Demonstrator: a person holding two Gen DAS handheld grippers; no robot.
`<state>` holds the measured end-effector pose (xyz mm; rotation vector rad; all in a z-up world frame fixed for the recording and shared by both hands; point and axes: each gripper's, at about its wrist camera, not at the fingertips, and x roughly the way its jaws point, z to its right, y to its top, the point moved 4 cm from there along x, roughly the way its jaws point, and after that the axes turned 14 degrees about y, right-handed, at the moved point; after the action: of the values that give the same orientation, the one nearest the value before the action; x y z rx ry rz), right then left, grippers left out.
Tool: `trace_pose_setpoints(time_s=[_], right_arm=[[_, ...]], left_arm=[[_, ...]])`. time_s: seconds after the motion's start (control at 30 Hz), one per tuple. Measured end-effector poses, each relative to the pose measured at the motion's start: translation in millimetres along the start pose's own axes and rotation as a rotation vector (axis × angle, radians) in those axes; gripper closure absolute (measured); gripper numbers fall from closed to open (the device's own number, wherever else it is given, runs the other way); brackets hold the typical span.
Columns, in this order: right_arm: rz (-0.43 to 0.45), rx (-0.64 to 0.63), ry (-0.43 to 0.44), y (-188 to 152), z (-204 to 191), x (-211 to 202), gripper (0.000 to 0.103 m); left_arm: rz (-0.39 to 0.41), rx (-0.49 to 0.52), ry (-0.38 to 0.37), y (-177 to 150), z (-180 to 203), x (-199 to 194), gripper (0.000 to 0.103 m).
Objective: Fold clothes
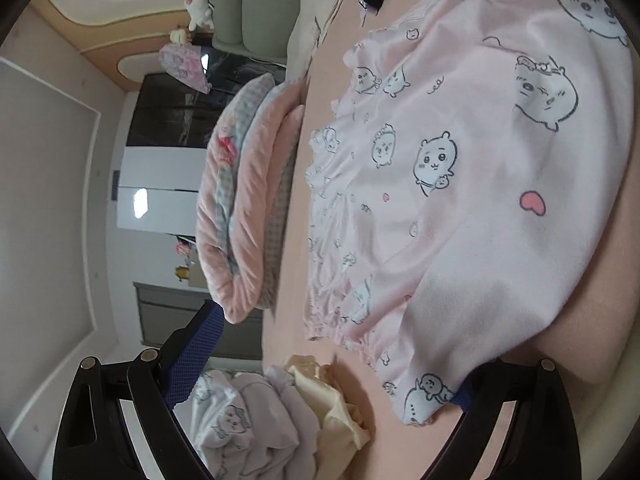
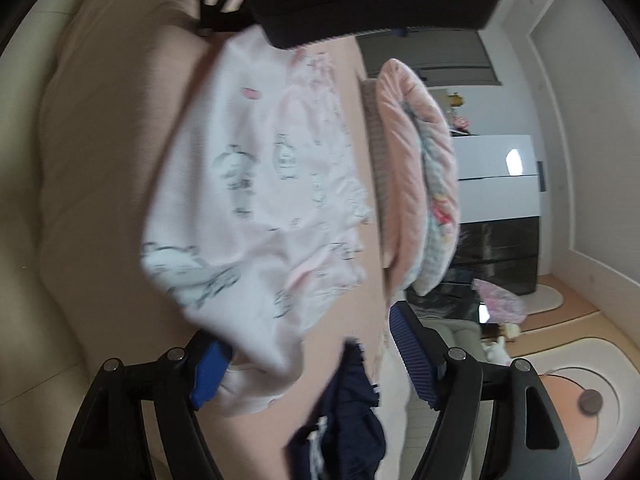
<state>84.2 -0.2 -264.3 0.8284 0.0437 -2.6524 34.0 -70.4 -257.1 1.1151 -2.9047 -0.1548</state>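
Lying spread on the peach bed [image 1: 288,320], the pink top [image 1: 460,184] has a hem corner against the left tongs' [image 1: 320,364] far pad; both tongs, right [image 2: 316,364] too, stand wide apart, clamping nothing. Folded quilts [image 1: 244,208] edge the bed; a clothes pile [image 1: 280,412] sits near.

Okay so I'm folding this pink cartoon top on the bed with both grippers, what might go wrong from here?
1. The pink top drapes over one finger of each gripper while both sets of jaws stand open, so a lift may drop it or drag it unevenly.
2. The navy garment lies between the right gripper's fingers and might get caught up.
3. The folded pile beside the left gripper might get knocked.
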Motion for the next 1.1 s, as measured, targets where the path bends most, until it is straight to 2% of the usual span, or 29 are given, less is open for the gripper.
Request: trace_pose_setpoints(time_s=[0.13,0.2,0.23,0.27,0.3,0.37,0.4,0.43,0.53,0.57,0.6,0.63,0.67,0.73,0.8,0.9,0.97,1.1], right_arm=[[-0.033,0.029,-0.026,4.8,3.7,20.1,0.029],[-0.059,-0.004,-0.032,5.6,-6.8,31.6,0.029],[-0.045,-0.038,-0.067,5.9,-13.3,31.2,0.030],[-0.030,-0.073,-0.105,6.4,-19.9,30.4,0.038],[-0.032,-0.093,-0.090,5.2,-25.8,30.4,0.045],[-0.037,-0.132,-0.055,2.6,-37.5,30.3,0.079],[-0.039,-0.148,-0.044,1.6,-43.7,31.6,0.084],[-0.043,-0.167,-0.050,1.2,-48.5,34.1,0.096],[-0.049,-0.196,-0.055,0.8,-56.6,39.3,0.098],[-0.048,-0.187,-0.045,1.3,-55.0,39.3,0.098],[-0.048,-0.178,-0.034,1.8,-53.5,39.3,0.098],[-0.047,-0.168,-0.024,2.3,-51.9,39.3,0.098],[-0.044,-0.159,-0.015,2.4,-50.6,39.2,0.098],[-0.038,-0.139,0.004,2.7,-48.0,39.0,0.098],[-0.034,-0.128,0.010,2.7,-47.8,38.4,0.098],[-0.028,-0.112,0.010,2.8,-49.2,38.2,0.098],[-0.025,-0.082,0.037,2.8,-47.8,35.4,0.098],[-0.026,0.017,0.118,4.9,-35.9,34.7,0.098]], left_arm=[[0.024,0.032,0.037,0.0,10.7,-5.2,0.007],[0.021,0.042,0.057,0.8,11.2,-7.1,0.007],[0.008,0.036,0.065,0.3,11.1,-6.8,0.007],[-0.003,0.024,0.067,-0.7,10.5,-6.0,0.007],[-0.030,0.003,0.058,-2.8,8.6,-2.8,0.007],[-0.093,-0.038,0.034,-6.9,5.4,3.9,0.007],[-0.142,-0.067,0.009,-10.0,3.7,9.2,0.007],[-0.190,-0.096,-0.016,-13.1,2.0,14.3,0.007],[-0.261,-0.145,-0.088,-19.6,0.1,24.2,0.009],[-0.256,-0.145,-0.102,-19.6,0.9,24.2,0.012],[-0.245,-0.141,-0.118,-19.3,2.6,22.8,0.019],[-0.230,-0.135,-0.142,-18.5,6.2,19.4,0.032],[-0.222,-0.129,-0.157,-17.5,10.5,15.9,0.040],[-0.196,-0.105,-0.187,-15.0,24.0,6.5,0.082],[-0.181,-0.073,-0.212,-11.8,39.7,-1.6,0.103],[-0.184,-0.094,-0.224,-8.6,36.9,0.5,0.103],[-0.208,-0.166,-0.307,-13.3,32.4,8.1,0.103],[-0.200,-0.136,-0.248,-8.2,36.8,2.0,0.103]])
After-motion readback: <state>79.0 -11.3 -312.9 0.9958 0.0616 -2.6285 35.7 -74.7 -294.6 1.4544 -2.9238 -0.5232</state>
